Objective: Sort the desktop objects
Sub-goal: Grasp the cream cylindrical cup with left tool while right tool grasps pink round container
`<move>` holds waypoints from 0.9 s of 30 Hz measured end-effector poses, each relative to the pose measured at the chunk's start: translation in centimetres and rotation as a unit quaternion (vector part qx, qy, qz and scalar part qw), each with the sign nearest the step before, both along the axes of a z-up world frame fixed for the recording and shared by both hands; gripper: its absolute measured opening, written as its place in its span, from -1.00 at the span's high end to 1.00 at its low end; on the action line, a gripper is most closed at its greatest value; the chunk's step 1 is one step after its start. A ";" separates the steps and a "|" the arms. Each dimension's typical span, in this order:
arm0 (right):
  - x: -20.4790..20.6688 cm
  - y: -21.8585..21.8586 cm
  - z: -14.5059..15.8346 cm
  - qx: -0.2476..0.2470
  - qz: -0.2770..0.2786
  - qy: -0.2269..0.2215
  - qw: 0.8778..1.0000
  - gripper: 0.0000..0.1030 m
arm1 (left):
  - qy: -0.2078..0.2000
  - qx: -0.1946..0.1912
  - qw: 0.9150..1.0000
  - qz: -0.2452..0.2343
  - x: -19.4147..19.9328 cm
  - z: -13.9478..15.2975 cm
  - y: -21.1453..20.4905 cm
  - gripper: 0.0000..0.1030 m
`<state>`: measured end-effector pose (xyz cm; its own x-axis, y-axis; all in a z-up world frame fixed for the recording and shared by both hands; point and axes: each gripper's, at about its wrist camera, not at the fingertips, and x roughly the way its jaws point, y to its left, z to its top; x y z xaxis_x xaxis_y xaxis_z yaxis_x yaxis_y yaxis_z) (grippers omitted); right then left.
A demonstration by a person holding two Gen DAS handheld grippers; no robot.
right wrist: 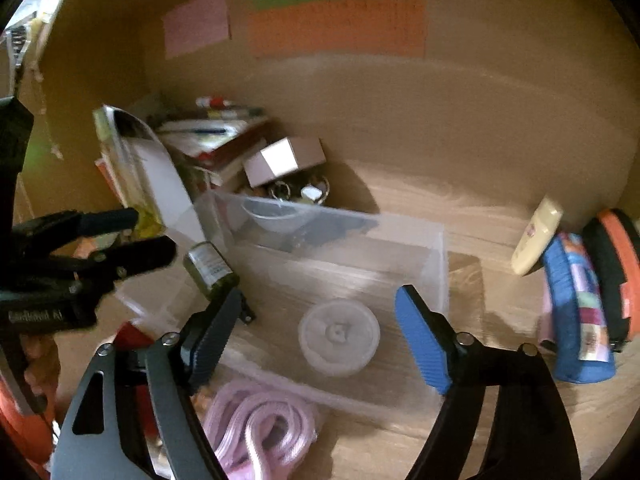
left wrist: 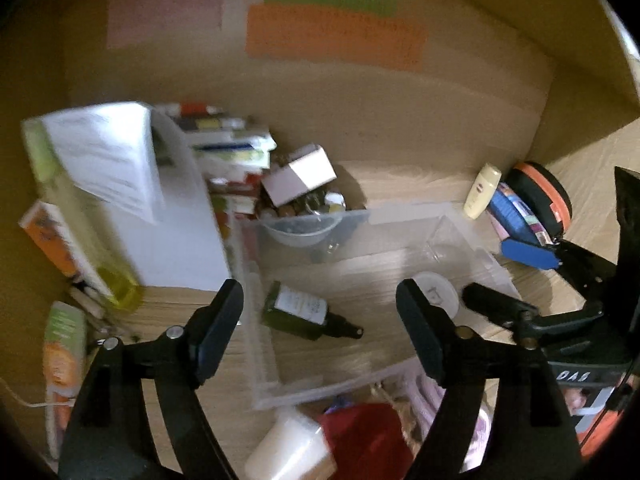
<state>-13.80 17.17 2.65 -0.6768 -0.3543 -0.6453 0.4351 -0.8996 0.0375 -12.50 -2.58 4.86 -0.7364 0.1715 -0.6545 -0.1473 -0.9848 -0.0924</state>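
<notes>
Left wrist view: clear plastic bin (left wrist: 400,224) on the wooden desk, holding a dark green spray bottle (left wrist: 306,314) lying on its side and a round white lidded tub (left wrist: 438,292). Left gripper (left wrist: 320,328) released, nothing between its jaws; right gripper (right wrist: 320,340) likewise released above the tub. Step judged: both items deposited. Next likely calls for reaching the cream tube (right wrist: 538,242) outside the bin.

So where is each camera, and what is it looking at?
Left wrist: sits on the left claw, looking down into the clear bin at the dark green bottle; its own open claw shows, and the right claw too.
Right wrist: sits on the right claw, looking down at the round white lid; the left claw shows.
Both share bin, bottle and lid.
</notes>
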 end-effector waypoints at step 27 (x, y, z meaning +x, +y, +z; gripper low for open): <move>14.1 3.5 -6.4 -0.013 0.003 -0.075 0.997 -0.61 | -0.093 -0.056 0.994 0.014 10.1 -7.3 -4.5 -0.80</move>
<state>0.28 20.64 -3.71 -0.5718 -0.3761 -0.7291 0.4285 -0.8948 0.1255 -2.37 -7.03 -2.41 -0.6043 0.0711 -0.7935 -0.1098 -0.9939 -0.0055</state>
